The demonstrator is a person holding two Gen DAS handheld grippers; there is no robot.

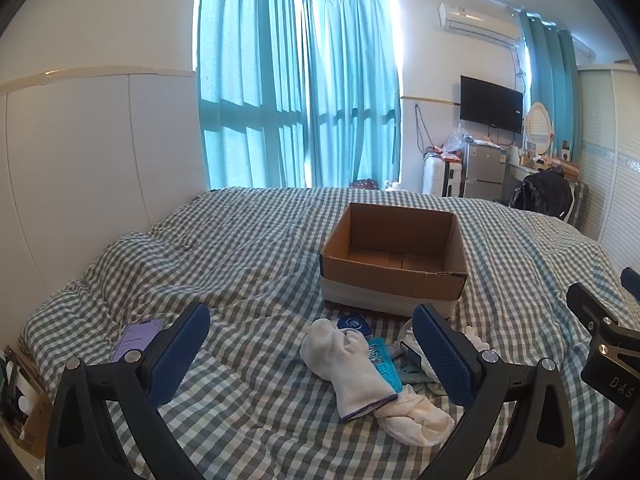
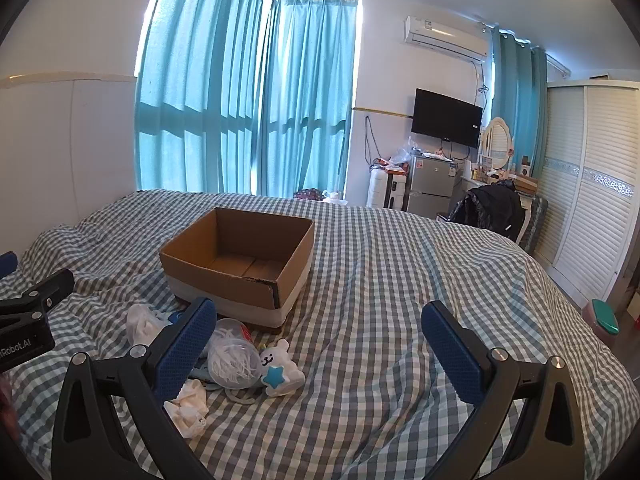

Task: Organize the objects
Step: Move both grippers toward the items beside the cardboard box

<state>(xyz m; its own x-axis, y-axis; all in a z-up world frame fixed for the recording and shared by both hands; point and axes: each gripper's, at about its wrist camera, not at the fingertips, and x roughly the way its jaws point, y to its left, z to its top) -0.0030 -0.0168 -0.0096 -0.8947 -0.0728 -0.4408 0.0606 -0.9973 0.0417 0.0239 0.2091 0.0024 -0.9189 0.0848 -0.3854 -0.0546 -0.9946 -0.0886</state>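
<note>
Nothing seen packed: box (image 1: 394,258) lay empty, beyond fingertips. Left gripper (image 1: 312,350) spread wide, socks (image 1: 360,376) between fingers, ungripped. Right gripper (image 2: 320,350) spread, holding nothing; toy (image 2: 280,370) and cup (image 2: 232,356) beside left finger.

In the left wrist view the cardboard box (image 1: 394,258) sat mid-frame on the bed (image 1: 248,240) — socks (image 1: 352,368) lay below it, a phone (image 1: 138,338) at lower left.
</note>
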